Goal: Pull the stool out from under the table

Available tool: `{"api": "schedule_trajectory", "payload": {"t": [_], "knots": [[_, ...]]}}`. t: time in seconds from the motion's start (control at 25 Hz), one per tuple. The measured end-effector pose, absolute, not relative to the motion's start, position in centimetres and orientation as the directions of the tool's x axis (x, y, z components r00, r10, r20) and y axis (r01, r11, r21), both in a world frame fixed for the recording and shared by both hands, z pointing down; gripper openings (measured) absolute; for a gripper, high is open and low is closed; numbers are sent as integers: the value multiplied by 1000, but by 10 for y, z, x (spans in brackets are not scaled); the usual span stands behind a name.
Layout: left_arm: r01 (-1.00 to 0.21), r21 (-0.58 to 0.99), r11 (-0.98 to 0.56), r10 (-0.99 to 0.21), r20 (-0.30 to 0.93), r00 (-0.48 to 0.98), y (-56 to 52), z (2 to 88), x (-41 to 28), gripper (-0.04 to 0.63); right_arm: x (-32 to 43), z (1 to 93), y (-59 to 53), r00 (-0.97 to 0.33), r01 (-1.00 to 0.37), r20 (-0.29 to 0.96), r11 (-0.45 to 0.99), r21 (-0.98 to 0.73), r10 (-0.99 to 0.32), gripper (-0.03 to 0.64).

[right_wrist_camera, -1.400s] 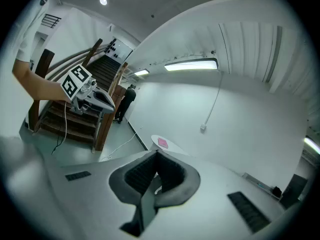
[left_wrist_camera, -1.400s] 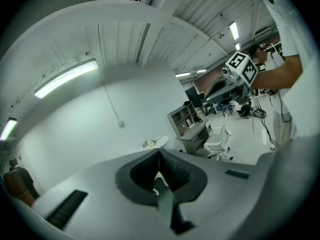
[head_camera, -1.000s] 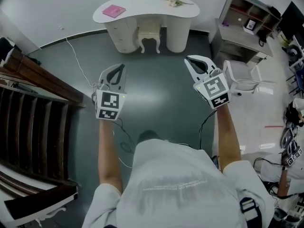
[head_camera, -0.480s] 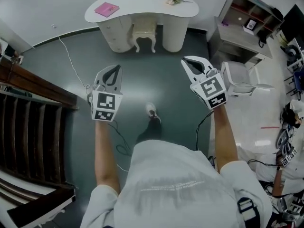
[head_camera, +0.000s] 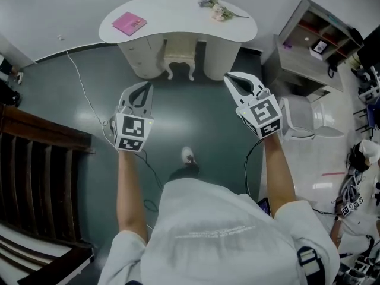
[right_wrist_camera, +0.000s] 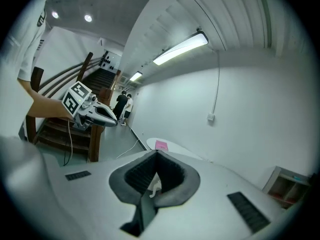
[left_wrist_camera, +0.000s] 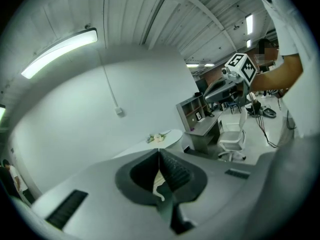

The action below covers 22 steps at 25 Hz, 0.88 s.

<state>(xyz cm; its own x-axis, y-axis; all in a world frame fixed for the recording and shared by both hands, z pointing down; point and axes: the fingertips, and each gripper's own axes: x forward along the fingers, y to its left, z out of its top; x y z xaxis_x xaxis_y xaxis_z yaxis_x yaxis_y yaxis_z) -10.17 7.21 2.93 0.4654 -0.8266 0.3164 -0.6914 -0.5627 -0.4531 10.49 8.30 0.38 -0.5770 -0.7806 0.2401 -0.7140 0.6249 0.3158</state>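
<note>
A cream stool (head_camera: 179,62) with curved legs stands tucked under the white curved table (head_camera: 178,15) at the far side of the room. My left gripper (head_camera: 142,88) is shut and empty, held in the air well short of the table, to the stool's lower left. On the other side my right gripper (head_camera: 236,79) is also shut and empty, to the stool's lower right. In the left gripper view the jaws (left_wrist_camera: 159,151) meet with the table's end (left_wrist_camera: 167,136) just beyond. The right gripper view shows closed jaws (right_wrist_camera: 156,153) with the table (right_wrist_camera: 172,147) behind.
A pink book (head_camera: 129,23) and a flower bunch (head_camera: 215,7) lie on the table. A grey shelf desk (head_camera: 312,40) and white chair (head_camera: 306,119) stand at right. A dark wooden staircase (head_camera: 35,171) runs along the left. A white cable (head_camera: 83,85) trails over the floor.
The table and stool have come nearer in the head view as the person walked forward. Both grippers stayed shut and raised in front.
</note>
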Motion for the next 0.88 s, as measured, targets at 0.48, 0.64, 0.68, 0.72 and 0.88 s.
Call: {"api": "schedule_trajectory", "payload": {"t": [0.48,0.64,0.68,0.72,0.88], "knots": [[-713,-355,-604,-793,357,494,-65,56,-112,17,92,41,-61,-552,-755,262,608,245,-791,15],[-744,-273,-610,-785,337,520,-95,57,-114,17,88,55,-90,-539,-748,306,613,255,-785,15],[-746,-290,-600,-793,339,506,-103,59,-117,17,86,59,-97,-542,-744,314,619,252,-779,15],[-735,-322,-596,-796,356,490,-110,65,-119,17,84,64,-104,-547,-740,320,626,247,-773,15],[-694,-367,-620,-774,432,463,-144,98,-118,17,80,86,-141,-568,-719,327,649,250,-755,14]]}}
